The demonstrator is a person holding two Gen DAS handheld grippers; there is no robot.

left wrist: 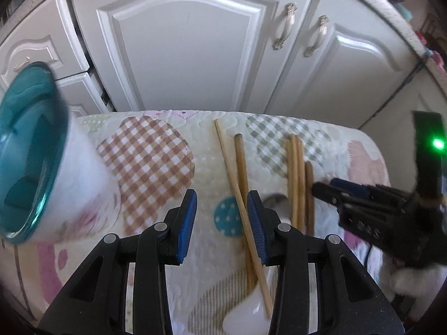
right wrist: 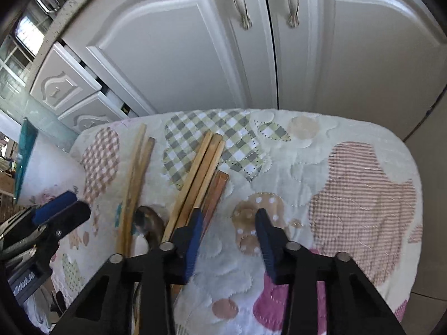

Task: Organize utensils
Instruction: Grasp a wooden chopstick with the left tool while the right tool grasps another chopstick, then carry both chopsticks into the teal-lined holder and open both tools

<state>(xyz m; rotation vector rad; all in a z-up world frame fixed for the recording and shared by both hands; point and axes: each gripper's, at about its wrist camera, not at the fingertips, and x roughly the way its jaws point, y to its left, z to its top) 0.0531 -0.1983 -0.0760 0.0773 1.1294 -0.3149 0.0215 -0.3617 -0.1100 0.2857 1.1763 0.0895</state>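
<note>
Over the quilt-covered worktop (left wrist: 156, 150), both claws are pointing steeply down at a scatter of utensils.

Left claw (left wrist: 222, 223) is hanging with its blue pads well apart, gripping nothing. A pale chopstick (left wrist: 237, 195) and a darker one (left wrist: 241, 164) are crossing in the gap between the pads; contact with the right pad can't be confirmed from the left wrist view. A white spoon (left wrist: 243, 316) is lying under those two sticks, at the near edge of the picture.

Right claw (right wrist: 227, 223) is standing partly open with nothing between its pads, only quilt. Its left pad is sitting just beside, or over, the near ends of a bundle of three wooden chopsticks (right wrist: 199, 167) and a reddish-brown stick (right wrist: 216, 192); touching or not is unclear. A metal spoon (right wrist: 149, 220) is lying just left of that bundle, its bowl partly hidden by the claw frame.

White cup with a teal inside (left wrist: 30, 150) is showing at far left in both views, well apart from the sticks; blur is making its stance hard to read.

White cabinet doors (left wrist: 181, 50) are filling the background behind the worktop.
</note>
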